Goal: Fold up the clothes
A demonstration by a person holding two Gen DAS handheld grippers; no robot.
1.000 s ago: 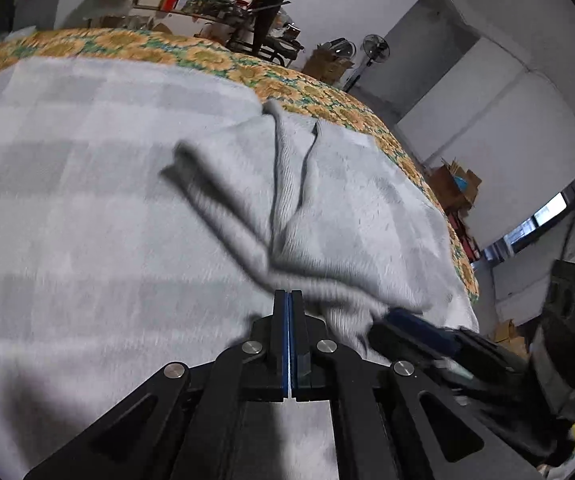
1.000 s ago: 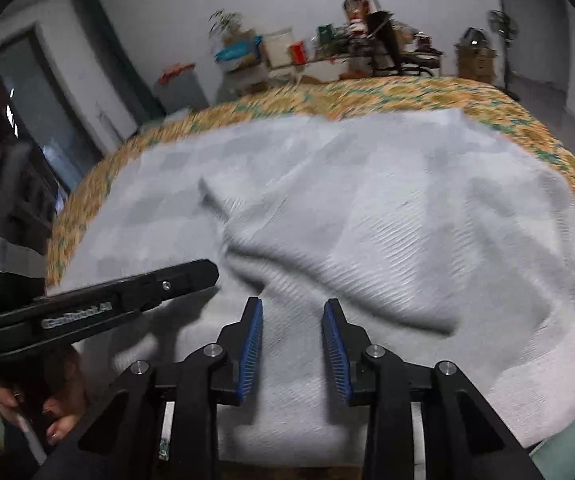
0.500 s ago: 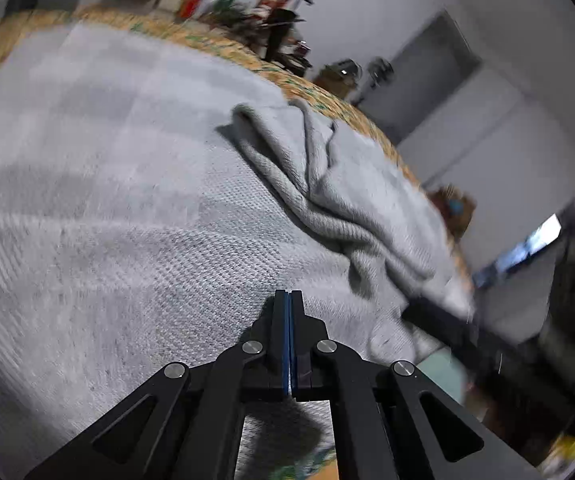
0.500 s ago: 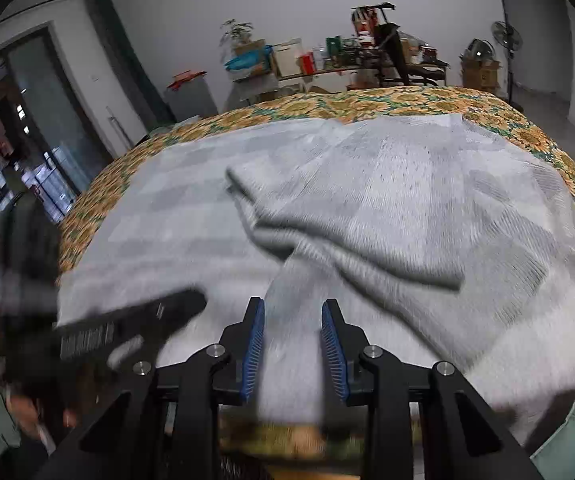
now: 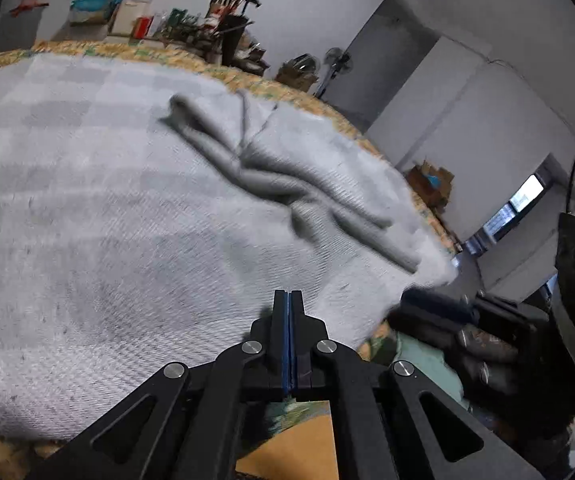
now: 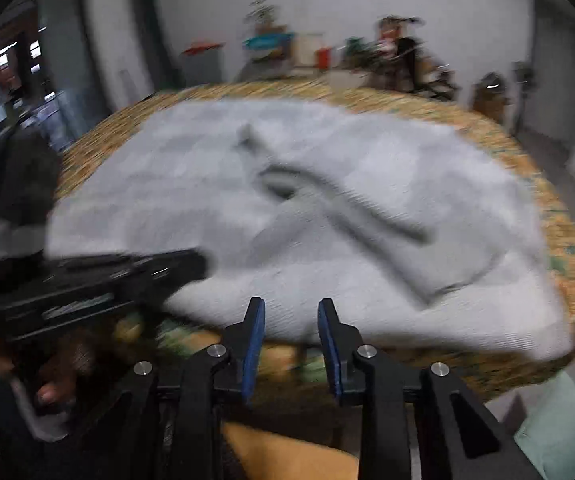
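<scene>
A grey knitted garment (image 5: 135,216) lies spread over the bed, with rumpled folds (image 5: 271,184) running across its middle; the same garment (image 6: 367,208) fills the right wrist view. My left gripper (image 5: 288,296) is shut with nothing in it, over the garment's near edge. It also shows in the right wrist view as a black bar, the left gripper (image 6: 191,264), coming in from the left. My right gripper (image 6: 291,312) hangs just off the garment's near hem, its jaws partly apart and closing, with nothing between them. The right gripper (image 5: 423,300) appears blurred at the right.
A yellow floral bedcover (image 6: 567,248) rims the garment. A cluttered table (image 5: 191,28) and a fan (image 5: 337,60) stand beyond the bed's far side. A person's hand (image 6: 55,384) holds the left tool. A brown floor patch (image 5: 295,448) lies below the near edge.
Both grippers have drawn back from over the garment to its near edge. The folds now lie farther from the fingers. The left stays shut and the right jaws look slightly narrower.
</scene>
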